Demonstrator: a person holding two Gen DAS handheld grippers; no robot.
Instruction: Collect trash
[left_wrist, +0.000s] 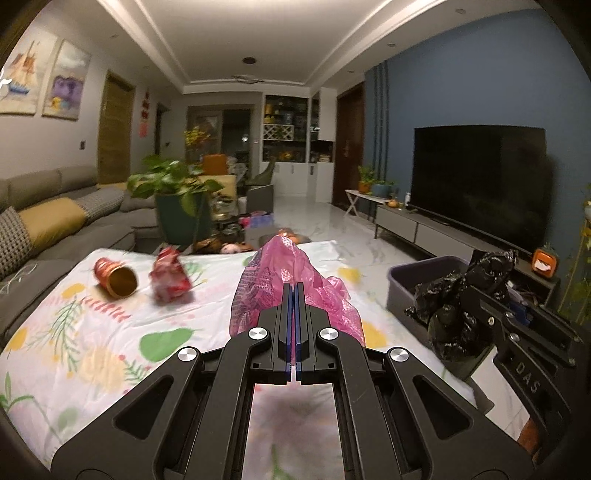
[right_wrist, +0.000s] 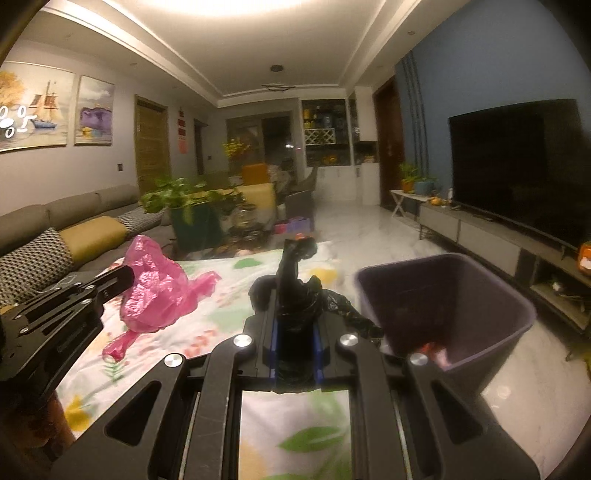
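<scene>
Pink plastic bag (left_wrist: 291, 291) pinched in left hand-held gripper (left_wrist: 294, 295), centre frame above floral table (left_wrist: 92, 332). Black bag (right_wrist: 295, 291) clamped in right hand-held gripper (right_wrist: 295, 317). Purple bin (right_wrist: 480, 295) at right. Advisable: carry over rim before releasing; keep grip firm.

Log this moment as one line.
left gripper: shut on pink bag | right gripper: shut on black bag | bin: right | can, wrapper: uncollected

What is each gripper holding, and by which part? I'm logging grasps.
Left gripper pinches the pink plastic bag by its near edge. Right gripper clamps the black plastic bag around its bunched middle.
</scene>
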